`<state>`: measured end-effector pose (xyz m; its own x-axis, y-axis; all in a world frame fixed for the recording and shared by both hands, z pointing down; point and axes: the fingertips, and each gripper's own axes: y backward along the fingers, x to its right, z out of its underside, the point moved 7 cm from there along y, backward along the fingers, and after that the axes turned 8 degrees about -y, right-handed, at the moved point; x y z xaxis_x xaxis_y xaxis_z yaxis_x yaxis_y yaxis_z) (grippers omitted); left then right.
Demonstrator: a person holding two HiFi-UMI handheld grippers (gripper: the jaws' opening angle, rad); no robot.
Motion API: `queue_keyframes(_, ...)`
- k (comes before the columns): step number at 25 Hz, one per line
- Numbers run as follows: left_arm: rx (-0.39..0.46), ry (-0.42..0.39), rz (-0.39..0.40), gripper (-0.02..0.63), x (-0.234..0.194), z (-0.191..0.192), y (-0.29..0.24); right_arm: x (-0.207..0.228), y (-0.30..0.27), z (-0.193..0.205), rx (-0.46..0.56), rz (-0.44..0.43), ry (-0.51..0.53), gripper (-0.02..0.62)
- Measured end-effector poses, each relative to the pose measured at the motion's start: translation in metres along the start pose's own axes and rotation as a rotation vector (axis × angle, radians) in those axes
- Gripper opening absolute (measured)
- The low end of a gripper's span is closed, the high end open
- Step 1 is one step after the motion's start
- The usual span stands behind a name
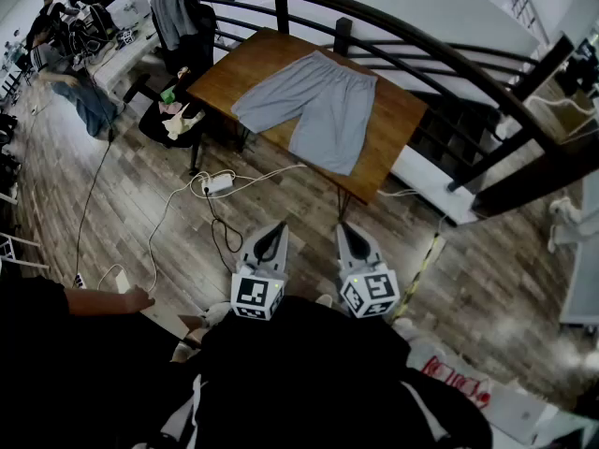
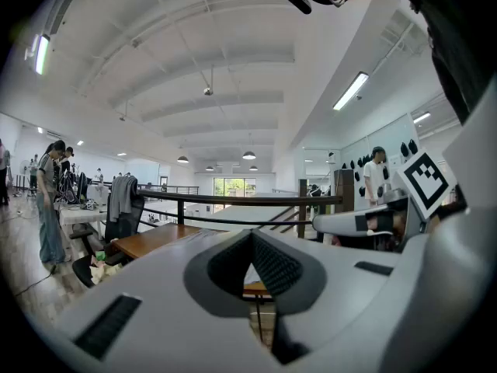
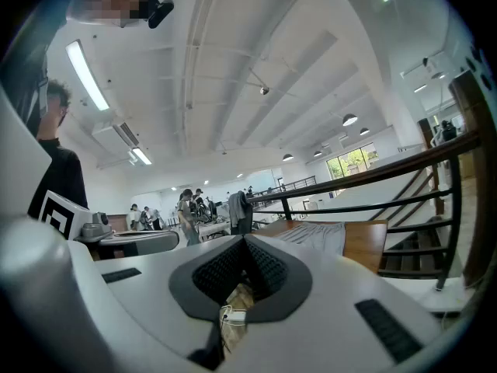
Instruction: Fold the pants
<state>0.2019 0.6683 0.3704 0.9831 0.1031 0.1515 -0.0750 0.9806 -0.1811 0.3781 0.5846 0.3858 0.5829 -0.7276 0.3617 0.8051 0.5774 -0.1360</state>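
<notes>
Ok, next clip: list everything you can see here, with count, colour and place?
pants: one, grey, flat on the table.
table: one, brown wood, by the railing.
railing: one, dark, behind the table.
chair: one, black, left of table, grey garment draped over it.
power strip: one, white, on the floor.
left gripper: one, white, shut, empty, short of the table.
right gripper: one, white, shut, empty, beside the left.

The left hand-held gripper (image 2: pixel 250 239), jaws together and empty, faces a wooden table (image 2: pixel 151 241).
</notes>
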Motion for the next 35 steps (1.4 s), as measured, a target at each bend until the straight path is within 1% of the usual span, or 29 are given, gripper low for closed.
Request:
queue_keyframes(4, 0.014, 0.026, -0.011, 0.003, 0.007, -0.008, -0.01, 0.012, -0.001, -0.007, 0.01, -0.017, 0.002, 0.003)
queue_keyframes(8, 0.005, -0.003, -0.023, 0.003, 0.013, -0.008, -0.017, 0.024, -0.001, -0.01, 0.011, -0.018, 0.008, 0.003)
queue_keyframes(14, -0.007, 0.015, -0.054, 0.002, 0.017, -0.01, -0.036, 0.048, -0.012, -0.015, 0.011, -0.028, -0.018, 0.004)
queue_keyframes(17, -0.013, 0.011, -0.048, 0.002, 0.01, -0.004, -0.054, 0.057, -0.028, -0.019, 0.019, -0.033, -0.021, 0.003)
queue_keyframes(21, -0.004, 0.019, -0.029, 0.002, -0.015, 0.009, -0.097, 0.076, -0.068, -0.019, 0.027, -0.012, -0.024, 0.003)
queue_keyframes(24, 0.016, 0.05, 0.001, 0.002, -0.046, 0.015, -0.145, 0.093, -0.114, -0.023, 0.042, 0.014, -0.033, 0.005)
queue_keyframes(28, 0.03, 0.025, 0.06, 0.003, -0.104, 0.017, -0.214, 0.11, -0.19, -0.038, 0.061, 0.053, -0.012, 0.003)
queue_keyframes(30, 0.031, 0.043, 0.079, 0.003, -0.148, 0.013, -0.261, 0.122, -0.247, -0.053, 0.063, 0.078, -0.016, 0.004)
queue_keyframes(32, 0.022, 0.051, 0.106, 0.002, -0.207, 0.006, -0.317, 0.132, -0.322, -0.073, 0.06, 0.11, -0.035, 0.003)
queue_keyframes(35, 0.006, 0.07, 0.172, 0.002, -0.286, -0.005, -0.385, 0.137, -0.416, -0.099, 0.053, 0.178, -0.053, 0.004)
